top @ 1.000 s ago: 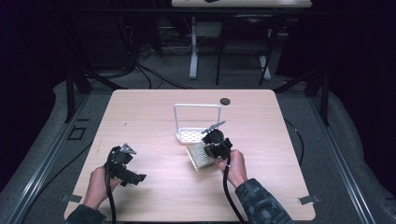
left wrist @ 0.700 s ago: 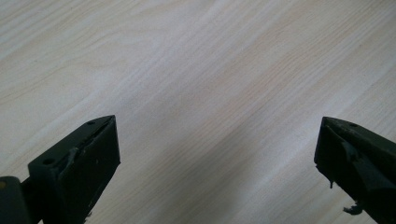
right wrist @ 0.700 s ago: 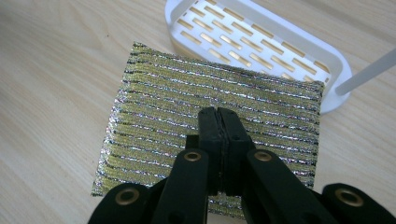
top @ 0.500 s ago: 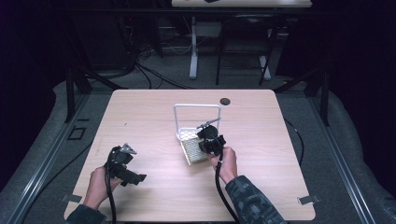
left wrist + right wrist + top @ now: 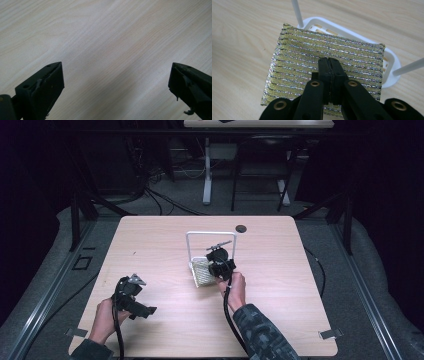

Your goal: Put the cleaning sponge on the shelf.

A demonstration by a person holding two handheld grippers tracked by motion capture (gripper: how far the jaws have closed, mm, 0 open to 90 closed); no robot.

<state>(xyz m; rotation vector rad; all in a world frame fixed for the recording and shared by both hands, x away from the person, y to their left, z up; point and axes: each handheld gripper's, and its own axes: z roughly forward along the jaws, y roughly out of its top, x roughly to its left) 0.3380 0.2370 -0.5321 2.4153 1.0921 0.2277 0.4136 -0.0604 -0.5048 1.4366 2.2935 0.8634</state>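
Note:
A yellow-and-silver striped sponge (image 5: 324, 47) lies flat across my right gripper view, its far edge over the white rack's base (image 5: 391, 65). My right gripper (image 5: 329, 65) is shut, its jaws pressed together over the sponge's middle, pinching its cover. In the high view the sponge (image 5: 201, 271) sits tilted at the foot of the white wire rack (image 5: 189, 247), with my right gripper (image 5: 214, 268) just to its right. My left gripper (image 5: 146, 310) is held near the table's front left. Its jaws stand wide open over bare wood (image 5: 116, 77).
A small dark round disc (image 5: 241, 228) lies on the wooden table (image 5: 150, 245) behind the rack. Two thin white posts (image 5: 297, 12) rise from the rack's base. Black cables trail from both grippers toward the person. A second table (image 5: 260, 124) stands beyond.
My right gripper has carried the sponge left and away from the person, up to the rack's base. The left gripper has stayed in place.

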